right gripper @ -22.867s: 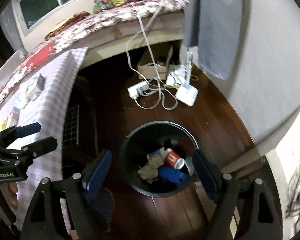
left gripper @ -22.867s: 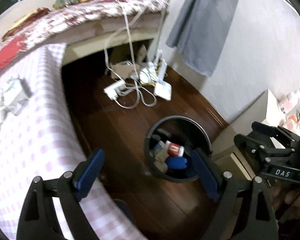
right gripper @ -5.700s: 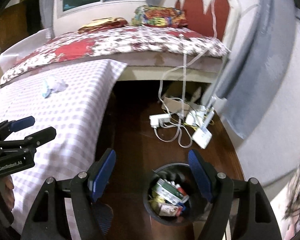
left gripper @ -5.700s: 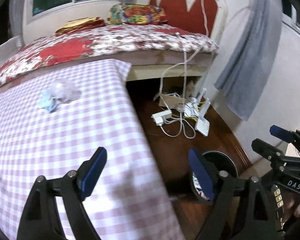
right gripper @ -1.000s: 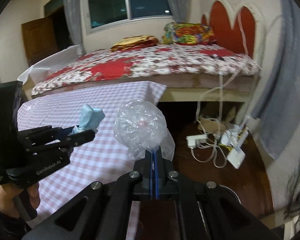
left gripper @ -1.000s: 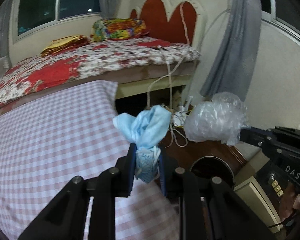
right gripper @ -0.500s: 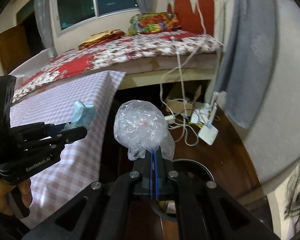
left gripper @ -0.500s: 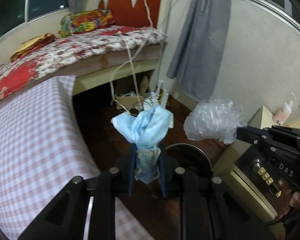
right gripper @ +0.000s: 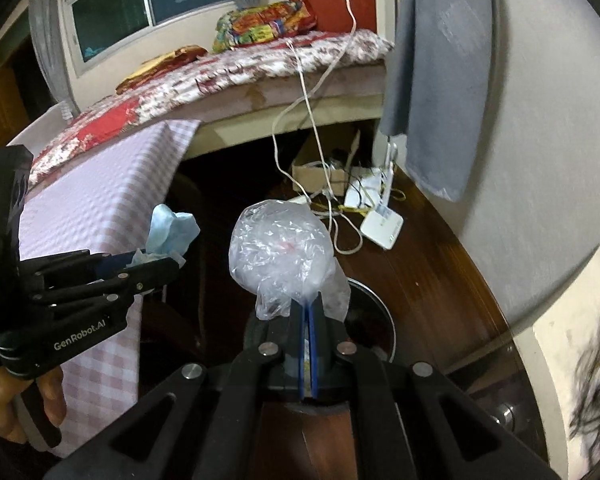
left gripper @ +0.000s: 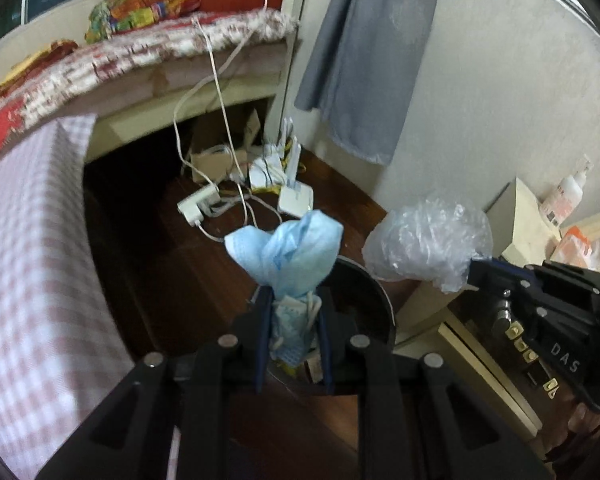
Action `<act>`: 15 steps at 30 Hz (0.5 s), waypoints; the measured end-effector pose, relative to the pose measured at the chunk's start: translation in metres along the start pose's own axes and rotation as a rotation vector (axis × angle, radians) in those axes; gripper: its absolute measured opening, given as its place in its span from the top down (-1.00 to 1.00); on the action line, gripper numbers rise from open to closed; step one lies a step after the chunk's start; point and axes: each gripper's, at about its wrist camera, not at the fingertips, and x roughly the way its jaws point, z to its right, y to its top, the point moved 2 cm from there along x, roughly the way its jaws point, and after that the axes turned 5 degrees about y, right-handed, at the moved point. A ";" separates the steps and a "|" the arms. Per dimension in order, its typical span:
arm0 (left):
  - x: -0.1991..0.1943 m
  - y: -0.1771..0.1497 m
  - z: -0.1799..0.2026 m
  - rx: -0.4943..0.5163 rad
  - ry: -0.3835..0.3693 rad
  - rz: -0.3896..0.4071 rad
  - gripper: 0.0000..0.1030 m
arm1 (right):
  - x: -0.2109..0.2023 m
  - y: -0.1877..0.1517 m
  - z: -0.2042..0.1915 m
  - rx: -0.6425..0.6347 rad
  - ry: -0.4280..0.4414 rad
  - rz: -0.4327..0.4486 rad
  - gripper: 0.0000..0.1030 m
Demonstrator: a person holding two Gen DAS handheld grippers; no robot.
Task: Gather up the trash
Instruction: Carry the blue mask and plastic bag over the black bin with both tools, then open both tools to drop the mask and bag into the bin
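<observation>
My left gripper (left gripper: 292, 300) is shut on a crumpled light blue face mask (left gripper: 288, 256) and holds it over the near rim of the black trash bin (left gripper: 374, 300) on the wooden floor. It also shows in the right wrist view (right gripper: 168, 260) with the mask (right gripper: 170, 230). My right gripper (right gripper: 309, 308) is shut on a crumpled clear plastic bag (right gripper: 280, 252), held above the bin (right gripper: 374, 320). The bag (left gripper: 428, 244) shows in the left wrist view just right of the bin. The bin's contents are mostly hidden.
A table with a pink checked cloth (left gripper: 28, 248) stands left of the bin. A power strip, router and cables (left gripper: 252, 184) lie on the floor beyond it. A bed (right gripper: 240, 68) is behind. A cream cabinet (left gripper: 516, 224) and a dark safe (left gripper: 512, 344) stand at right.
Both grippers have swung right and down from over the table, carrying the mask and the bag. The bin now lies directly under them, closer than half a second ago.
</observation>
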 end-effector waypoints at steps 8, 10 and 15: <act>0.054 -0.019 0.012 -0.005 -0.030 -0.148 0.57 | 0.031 -0.024 0.027 0.029 -0.027 -0.065 0.96; 0.065 -0.022 0.016 0.001 -0.024 -0.168 0.57 | 0.040 -0.029 0.033 0.039 -0.029 -0.082 0.96; 0.092 -0.029 0.028 0.014 -0.017 -0.220 0.57 | 0.068 -0.040 0.049 0.061 -0.030 -0.129 0.96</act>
